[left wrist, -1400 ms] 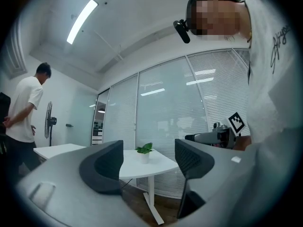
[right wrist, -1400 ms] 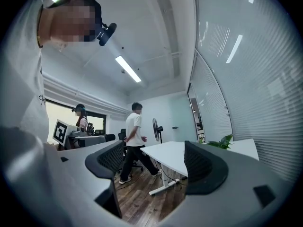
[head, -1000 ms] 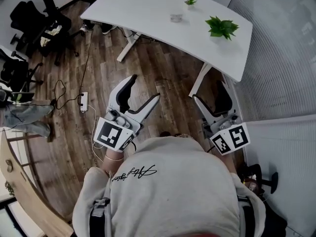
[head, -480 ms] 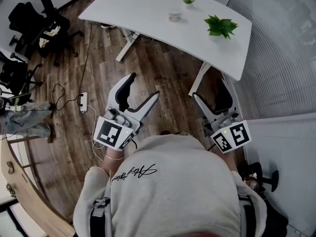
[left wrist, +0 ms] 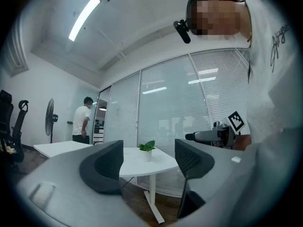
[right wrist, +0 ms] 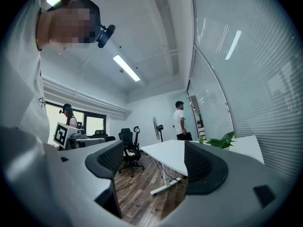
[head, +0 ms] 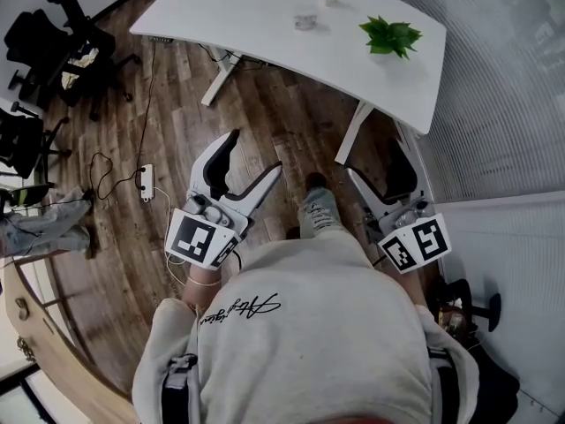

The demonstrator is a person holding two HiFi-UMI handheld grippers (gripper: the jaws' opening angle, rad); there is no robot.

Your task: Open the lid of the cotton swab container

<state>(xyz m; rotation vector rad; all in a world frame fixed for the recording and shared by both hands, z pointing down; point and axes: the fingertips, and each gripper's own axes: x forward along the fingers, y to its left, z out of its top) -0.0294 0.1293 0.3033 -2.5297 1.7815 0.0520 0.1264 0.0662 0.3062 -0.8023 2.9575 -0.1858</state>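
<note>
well, the small clear container stands on the white table, far ahead of both tools and a little nearer to my left gripper. its long axis i cannot tell. left and right gripper are both wide, holding nothing. compared with before, my shoe now shows between them, and the table sits higher in the head view.
</note>
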